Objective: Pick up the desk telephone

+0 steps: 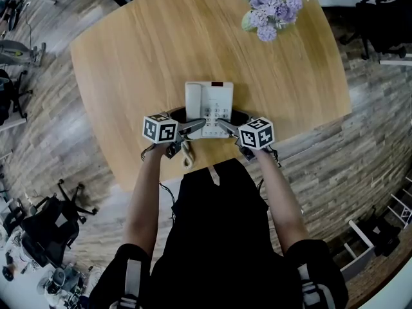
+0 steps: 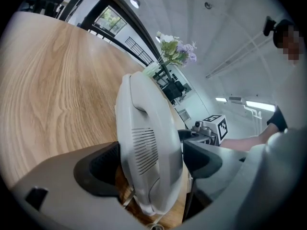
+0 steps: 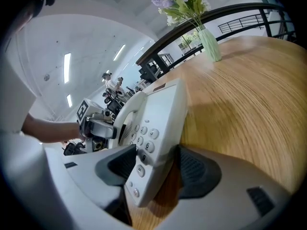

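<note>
Room: open office with a plank floor (image 1: 360, 147), office chairs (image 1: 51, 230) off to the side, and one rounded wooden table (image 1: 129, 56). Item, chief: white desk telephone (image 1: 209, 98), lying directly ahead of both grippers at the table's near edge, its near corners reaching in between their jaws. Item: left gripper (image 1: 195, 126), jaws spread as wide as they go, standing either side of the handset (image 2: 144, 143). The pads are close on both flanks but, as far as I can judge, are not pinching it. Item: right gripper (image 1: 225, 126), jaws closed on the keypad (image 3: 146, 138) side, one pad across the lower keys and the other against the underside of the casing. Item: vase of lilac and white flowers (image 1: 270, 5), well beyond both grippers at the far corner. Item: pale curled cord (image 1: 187, 154), just behind the left gripper at the table edge. Whether the telephone's near edge is clear of the wood I cannot tell. Step, by my reckoning: taking the grip, with the lift not yet made. Next move calls for the left jaws to close firmly on the handset side. Both grippers should then rise together and level, so the handset stays in its cradle and the cord trails free.
</note>
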